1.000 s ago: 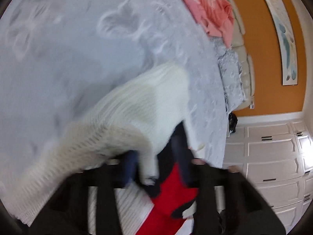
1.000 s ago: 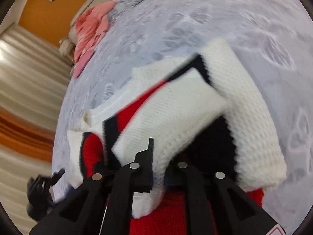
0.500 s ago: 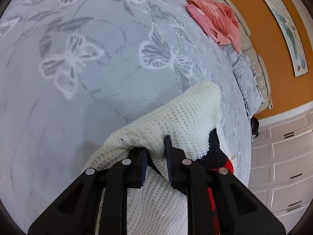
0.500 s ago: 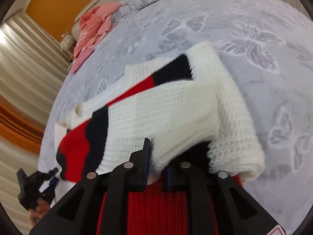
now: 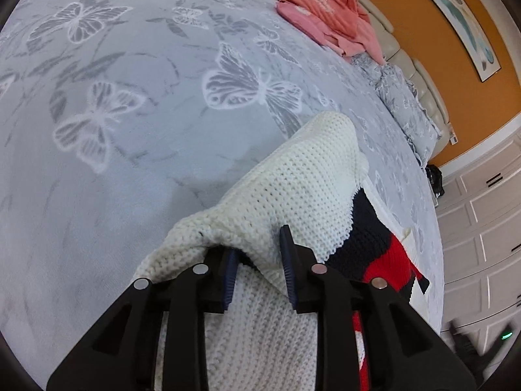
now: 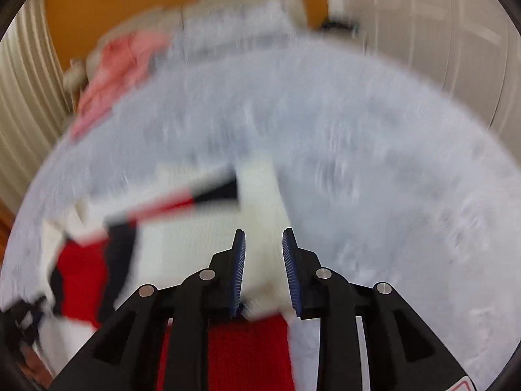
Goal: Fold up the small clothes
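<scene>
On the butterfly-print bedspread lies the knit sweater — white with navy and red bands, its lower part cut off by the frame. Left gripper stands parted, a white fold loose between its fingers, perhaps touching one pad. Right gripper is spread too — its blurred view shows sweater beneath, grip apparently released. A pink garment sits far off.

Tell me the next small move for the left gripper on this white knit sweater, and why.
Probably draw the left gripper back clear. Its jaws stand apart around the folded white knit sweater on the grey butterfly bedspread, and the right gripper is already open.
</scene>
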The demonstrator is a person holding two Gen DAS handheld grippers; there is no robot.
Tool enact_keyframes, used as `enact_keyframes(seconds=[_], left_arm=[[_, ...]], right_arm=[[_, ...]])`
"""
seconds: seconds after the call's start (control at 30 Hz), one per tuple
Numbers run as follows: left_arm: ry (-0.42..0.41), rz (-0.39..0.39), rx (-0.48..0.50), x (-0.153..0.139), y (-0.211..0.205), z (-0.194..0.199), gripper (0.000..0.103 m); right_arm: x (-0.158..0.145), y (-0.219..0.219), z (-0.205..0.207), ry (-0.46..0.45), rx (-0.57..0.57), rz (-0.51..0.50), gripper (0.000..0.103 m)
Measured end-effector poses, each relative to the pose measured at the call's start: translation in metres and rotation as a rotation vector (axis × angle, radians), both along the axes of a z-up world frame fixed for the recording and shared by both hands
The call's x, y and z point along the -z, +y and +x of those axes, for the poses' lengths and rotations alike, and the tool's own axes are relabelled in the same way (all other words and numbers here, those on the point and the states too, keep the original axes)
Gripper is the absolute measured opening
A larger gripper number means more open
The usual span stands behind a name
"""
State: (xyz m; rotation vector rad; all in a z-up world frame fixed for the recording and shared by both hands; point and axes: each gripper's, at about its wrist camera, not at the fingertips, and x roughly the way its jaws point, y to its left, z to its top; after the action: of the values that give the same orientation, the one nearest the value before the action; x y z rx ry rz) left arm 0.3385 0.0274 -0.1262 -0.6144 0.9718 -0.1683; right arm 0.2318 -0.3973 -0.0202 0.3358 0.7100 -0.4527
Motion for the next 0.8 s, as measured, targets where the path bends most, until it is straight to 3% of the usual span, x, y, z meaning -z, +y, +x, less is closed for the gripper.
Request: enact_keyframes(seconds=[0.07,0.13,0.17,0.2,0.27,0.3,0.37,0.43,0.5,0.57,0.67,0.7,0.77,0.8], left_arm=[[-0.037,0.025,0.011,0.002,-0.002,-0.003,0.025],[-0.109,0.088,0.037,0.002,-0.01,-0.01,0.027],[-0.141,0.111,0.048,0.003,-0.014,-0.014,0.029],[-0.168,0.115,0.055,0.003,-0.016,-0.019,0.036],[-0.208,0.042,0.066,0.005,-0.01,-0.022,0.044],[-0.225,0.008,0.064,0.007,-0.006,-0.024,0.044],[-0.249,-0.047,0.062,0.01,0.001,-0.026,0.044],[-0.257,-0.031,0.066,0.011,-0.001,-0.028,0.044],[-0.263,-0.022,0.067,0.011,-0.003,-0.028,0.044],[-0.27,-0.037,0.066,0.01,-0.002,-0.028,0.044],[-0.276,-0.046,0.067,0.01,-0.001,-0.028,0.044],[-0.276,-0.045,0.068,0.01,0.0,-0.029,0.044],[-0.274,-0.04,0.069,0.01,-0.001,-0.029,0.044],[-0.274,-0.041,0.069,0.01,-0.001,-0.029,0.044]], right_arm=[[-0.014,0.04,0.042,0.016,-0.206,0.046,0.028],[-0.007,0.092,0.097,0.073,-0.453,0.14,0.03],[0.0,0.113,0.117,0.095,-0.521,0.16,0.033],[0.007,0.137,0.137,0.128,-0.579,0.16,0.033],[0.026,0.184,0.182,0.187,-0.663,0.117,0.036],[0.033,0.199,0.198,0.202,-0.685,0.103,0.036],[0.05,0.231,0.231,0.242,-0.721,0.082,0.045],[0.067,0.246,0.253,0.294,-0.733,0.071,0.046],[0.089,0.261,0.27,0.384,-0.756,0.091,0.011],[0.08,0.269,0.275,0.346,-0.774,0.079,0.009],[0.051,0.276,0.272,0.197,-0.805,0.043,0.009],[0.059,0.277,0.277,0.21,-0.799,0.01,0.009],[0.101,0.285,0.288,0.364,-0.794,-0.087,0.011],[0.101,0.285,0.284,0.322,-0.802,-0.114,0.011]])
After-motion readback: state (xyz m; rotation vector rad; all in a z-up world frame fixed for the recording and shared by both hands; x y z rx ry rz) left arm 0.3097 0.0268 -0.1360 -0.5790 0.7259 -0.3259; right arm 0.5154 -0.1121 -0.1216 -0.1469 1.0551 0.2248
